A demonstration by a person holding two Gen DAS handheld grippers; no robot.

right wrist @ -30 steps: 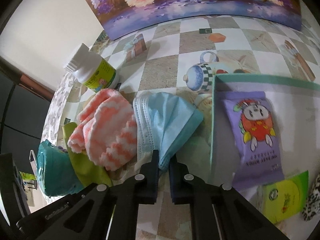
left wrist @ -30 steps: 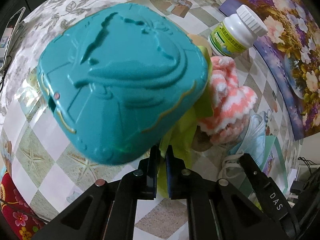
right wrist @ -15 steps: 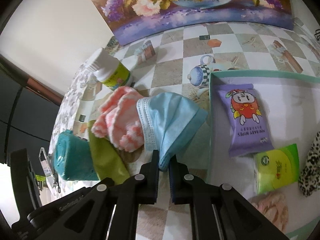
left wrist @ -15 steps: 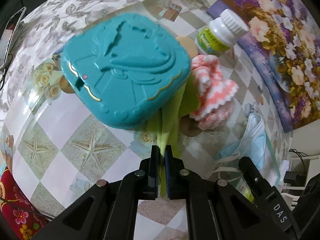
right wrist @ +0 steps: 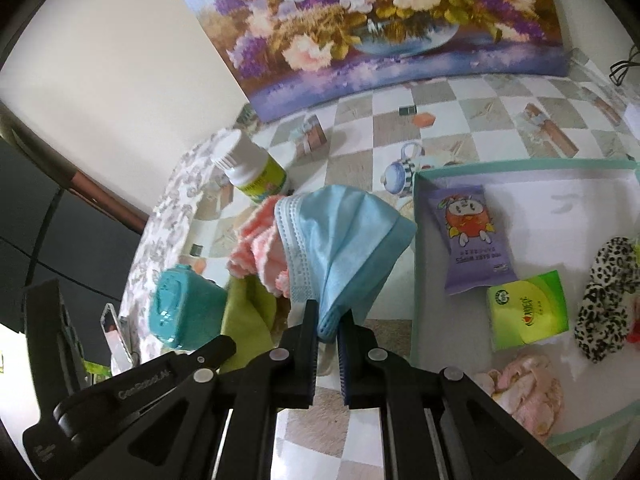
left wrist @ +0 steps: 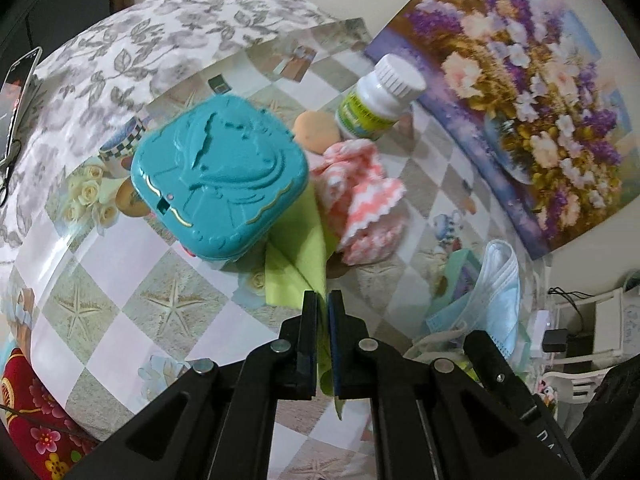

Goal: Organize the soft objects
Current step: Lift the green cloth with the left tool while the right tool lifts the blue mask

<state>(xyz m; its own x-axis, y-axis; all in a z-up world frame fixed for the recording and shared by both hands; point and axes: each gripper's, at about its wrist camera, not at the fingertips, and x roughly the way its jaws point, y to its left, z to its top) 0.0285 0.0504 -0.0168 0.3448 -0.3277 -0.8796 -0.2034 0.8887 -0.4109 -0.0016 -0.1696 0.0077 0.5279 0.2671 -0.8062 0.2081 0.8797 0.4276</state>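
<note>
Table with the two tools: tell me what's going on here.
A person is sorting soft items with a tool in each hand. The left tool is shut on a lime-green cloth that runs up from beside the teal case. The right tool is shut on a blue face mask, held beside the white tray, which holds wipes and tissues.

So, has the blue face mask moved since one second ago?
Yes. The blue face mask, pinched in the right gripper, has lifted off the table and now hangs nearer the tray.
</note>
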